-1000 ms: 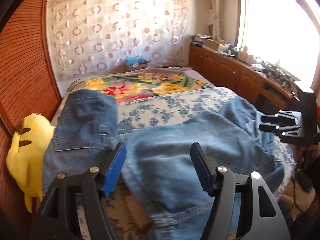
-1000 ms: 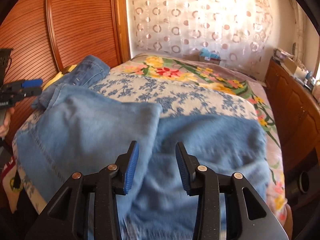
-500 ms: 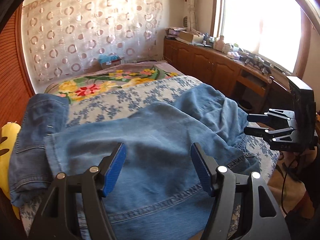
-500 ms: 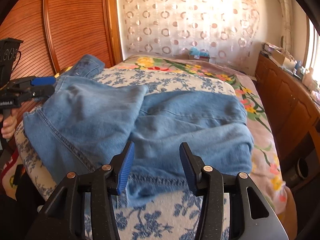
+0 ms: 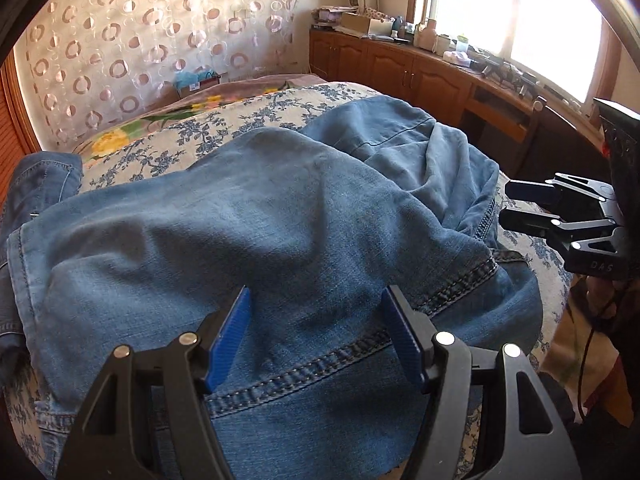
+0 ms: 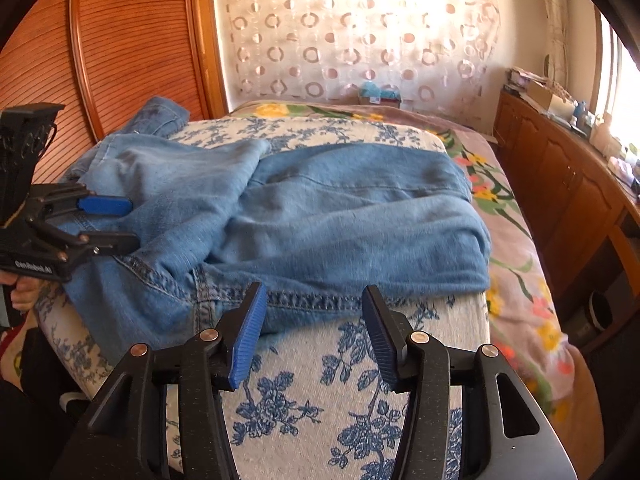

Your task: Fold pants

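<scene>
Blue denim pants [image 5: 280, 220] lie rumpled across the near end of the bed, one part folded over another, the stitched hem toward me; they also show in the right wrist view [image 6: 320, 220]. My left gripper [image 5: 316, 336] is open and empty, just above the pants near the hem. My right gripper [image 6: 314, 332] is open and empty, over the bedspread just short of the hem. Each gripper shows in the other's view: the right one [image 5: 516, 204] at the right, the left one [image 6: 120, 222] at the left.
The bed has a blue-flowered cover [image 6: 340, 392] and a bright floral blanket [image 6: 500, 216] beyond. Another piece of denim [image 5: 36, 184] lies at the left. Wooden cabinets [image 5: 400, 68] with clutter run along the right under a window. A wooden wall panel [image 6: 120, 40] stands left.
Both grippers have pulled back toward the near edge of the bed. The pants' fold has settled flat. The right gripper's jaws have opened wider.
</scene>
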Tool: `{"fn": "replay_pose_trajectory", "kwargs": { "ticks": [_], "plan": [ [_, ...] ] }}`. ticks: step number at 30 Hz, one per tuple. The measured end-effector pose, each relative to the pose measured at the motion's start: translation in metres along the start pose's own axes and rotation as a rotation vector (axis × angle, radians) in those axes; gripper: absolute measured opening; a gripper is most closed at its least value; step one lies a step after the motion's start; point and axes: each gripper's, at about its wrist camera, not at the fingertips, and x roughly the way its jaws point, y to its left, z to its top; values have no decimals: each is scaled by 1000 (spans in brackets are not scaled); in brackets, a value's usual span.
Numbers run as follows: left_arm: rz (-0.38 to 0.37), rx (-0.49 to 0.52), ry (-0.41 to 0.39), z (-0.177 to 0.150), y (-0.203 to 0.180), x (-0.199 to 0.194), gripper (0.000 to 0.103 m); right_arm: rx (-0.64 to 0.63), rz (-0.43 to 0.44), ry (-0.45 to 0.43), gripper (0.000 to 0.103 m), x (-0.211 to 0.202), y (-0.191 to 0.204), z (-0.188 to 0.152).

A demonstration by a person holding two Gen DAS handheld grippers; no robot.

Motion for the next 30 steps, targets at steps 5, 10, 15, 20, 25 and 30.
{"fn": "replay_pose_trajectory", "kwargs": {
  "ticks": [5, 10, 15, 20, 25, 30],
  "plan": [
    [10, 18, 10, -2, -3, 6, 69, 15, 6, 9, 51, 2, -1, -6],
    [17, 18, -19, -8, -4, 8, 73, 23, 7, 17, 51, 4, -2, -9],
    [29, 27, -39, -10, -9, 10, 79, 24, 1, 21, 52, 5, -4, -9],
    [35, 24, -47, -9, -9, 10, 80, 24, -4, 17, 52, 5, -8, -4],
    [47, 18, -42, -7, -10, 6, 80, 12, -5, 3, 52, 4, -11, 5],
    [14, -29, -43, 3, -1, -7, 80, 3, 4, -12, 52, 9, -24, 23]
  ]
}}
